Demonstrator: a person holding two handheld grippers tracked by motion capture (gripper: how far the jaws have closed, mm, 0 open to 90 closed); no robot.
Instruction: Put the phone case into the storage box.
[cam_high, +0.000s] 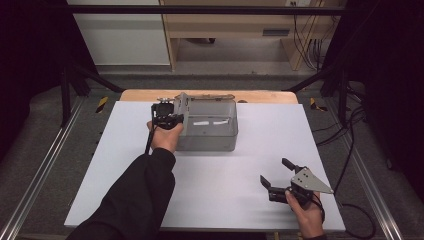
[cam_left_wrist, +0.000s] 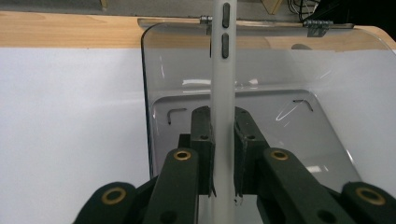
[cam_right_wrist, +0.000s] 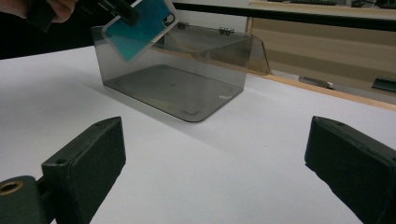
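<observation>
Above clear box: left gripper jaws pinching phone; right gripper jaws spread.

A white table (wooden strip along its far edge) carries a clear box standing near the far edge, lid hinged open behind it.

Light falls from above onto the white table, which glows bright while the room around it sinks into near black. The clear box catches pale glare streaks and throws a soft shadow just beside itself. In the right gripper view the near jaws look soft and blurred.
</observation>
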